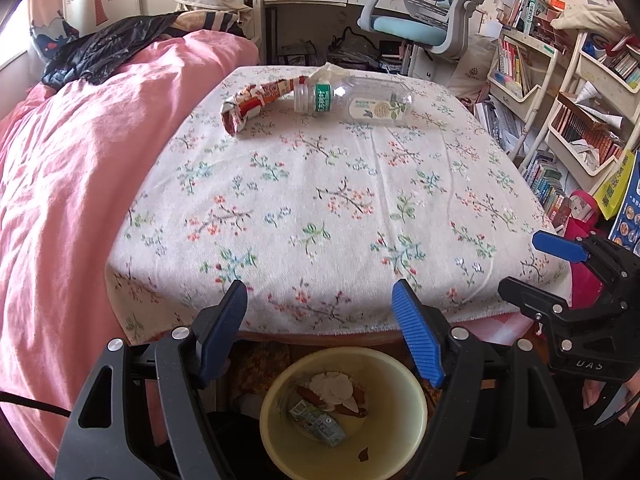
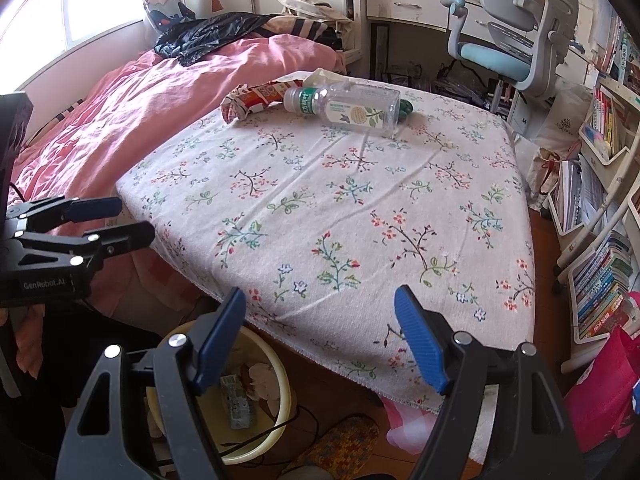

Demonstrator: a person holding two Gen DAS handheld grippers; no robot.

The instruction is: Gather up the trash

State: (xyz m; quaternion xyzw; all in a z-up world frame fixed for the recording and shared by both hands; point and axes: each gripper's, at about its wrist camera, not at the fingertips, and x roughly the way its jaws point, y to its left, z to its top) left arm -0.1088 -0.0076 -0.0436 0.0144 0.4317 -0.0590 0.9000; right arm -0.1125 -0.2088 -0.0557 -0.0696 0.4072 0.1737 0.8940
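A clear plastic bottle [image 1: 356,101] [image 2: 344,106] lies on its side at the far end of the floral-clothed table [image 1: 320,208] [image 2: 340,220]. Next to it, to the left, lies a crumpled red wrapper [image 1: 256,101] [image 2: 252,98], with a pale scrap of paper [image 1: 328,70] behind. A yellow bin [image 1: 344,412] [image 2: 276,376] holding trash stands on the floor under the near table edge. My left gripper [image 1: 320,312] hangs open over the bin, nothing between its fingers. My right gripper [image 2: 320,320] is open too, above the table's near corner, far from the trash.
A pink quilted bed [image 1: 80,184] runs along the left. A grey and blue desk chair [image 1: 424,12] stands behind the table. Shelves of books [image 1: 568,120] fill the right side. A knitted slipper [image 2: 344,444] and a cable lie on the floor.
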